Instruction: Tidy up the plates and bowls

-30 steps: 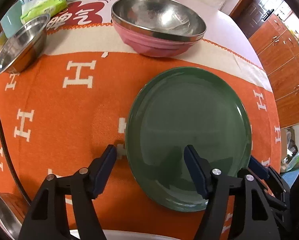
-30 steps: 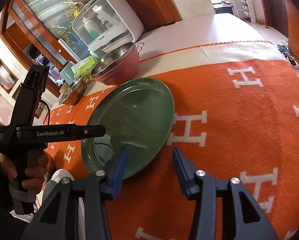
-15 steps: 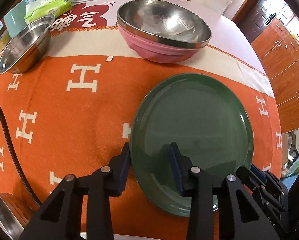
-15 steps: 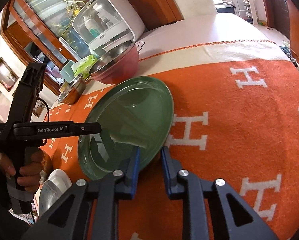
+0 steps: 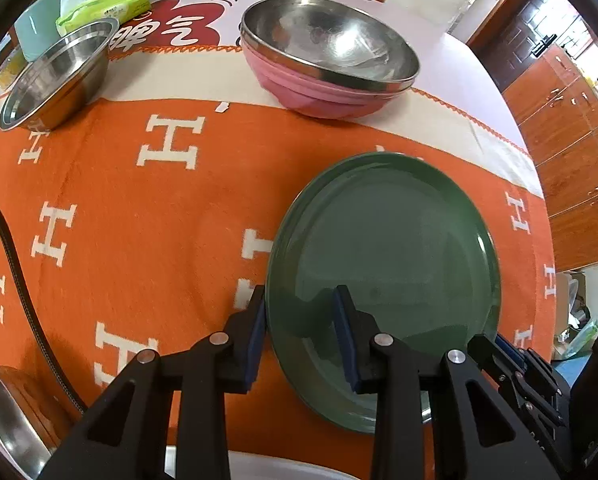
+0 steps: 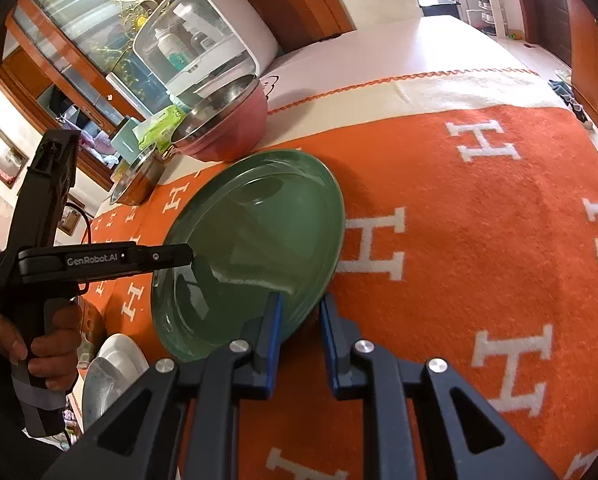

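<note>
A dark green plate (image 5: pixel 383 268) is held over the orange cloth, tilted up on its near side; it also shows in the right wrist view (image 6: pixel 259 240). My left gripper (image 5: pixel 299 320) is shut on the plate's left near rim. My right gripper (image 6: pixel 299 320) is shut on the plate's opposite rim. A steel bowl nested in a pink bowl (image 5: pixel 327 64) stands at the back, also in the right wrist view (image 6: pixel 223 120). A small steel bowl (image 5: pixel 55 76) stands at the back left.
A white plate (image 6: pixel 111 368) and a steel bowl (image 5: pixel 7 420) lie at the near edge. A green wipes pack (image 5: pixel 103 0) and a white appliance (image 6: pixel 203 36) stand at the back. A black cable (image 5: pixel 11 264) crosses the cloth at left.
Both grippers went from open to shut on the green plate's rim, and the plate's near side has lifted off the cloth.
</note>
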{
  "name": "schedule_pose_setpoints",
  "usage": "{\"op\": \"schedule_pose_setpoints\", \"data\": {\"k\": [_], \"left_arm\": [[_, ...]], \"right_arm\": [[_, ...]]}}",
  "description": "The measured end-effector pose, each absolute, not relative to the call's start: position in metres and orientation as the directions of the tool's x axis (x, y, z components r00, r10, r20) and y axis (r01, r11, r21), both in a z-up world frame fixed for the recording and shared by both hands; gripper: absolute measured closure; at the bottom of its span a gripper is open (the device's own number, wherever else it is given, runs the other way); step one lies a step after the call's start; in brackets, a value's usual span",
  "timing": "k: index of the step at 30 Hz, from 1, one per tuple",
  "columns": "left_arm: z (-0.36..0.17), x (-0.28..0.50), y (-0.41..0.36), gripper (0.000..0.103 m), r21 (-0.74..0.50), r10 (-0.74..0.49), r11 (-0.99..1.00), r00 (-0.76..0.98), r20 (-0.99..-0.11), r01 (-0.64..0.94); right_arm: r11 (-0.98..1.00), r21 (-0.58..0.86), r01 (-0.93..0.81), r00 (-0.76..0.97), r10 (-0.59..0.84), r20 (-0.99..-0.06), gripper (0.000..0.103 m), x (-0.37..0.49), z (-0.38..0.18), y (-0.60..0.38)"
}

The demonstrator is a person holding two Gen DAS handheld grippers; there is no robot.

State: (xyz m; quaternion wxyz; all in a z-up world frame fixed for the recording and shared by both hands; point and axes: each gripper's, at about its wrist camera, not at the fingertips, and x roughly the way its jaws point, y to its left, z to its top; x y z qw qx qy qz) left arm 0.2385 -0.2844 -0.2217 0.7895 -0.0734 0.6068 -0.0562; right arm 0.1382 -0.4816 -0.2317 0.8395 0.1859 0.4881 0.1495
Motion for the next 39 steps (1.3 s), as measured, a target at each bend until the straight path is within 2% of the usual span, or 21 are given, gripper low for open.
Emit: {"op": "schedule_pose_setpoints", "data": {"k": [22, 39], "left_arm": [[-0.161, 0.184, -0.287, 0.072, -0.205, -0.209, 0.977, 0.359, -0.91, 0.049], [-0.12, 0.114, -0.27, 0.072, -0.23, -0.236, 0.971, 0.455, -0.859, 0.07]], "right_arm": [[0.899, 0.431, -0.078, 0.556, 0.398, -0.73, 0.085, 0.096, -0.186, -0.482], [0.918, 0.352, -0.181, 0.608, 0.386, -0.694, 0.085, 0.054, -0.142, -0.463]]}}
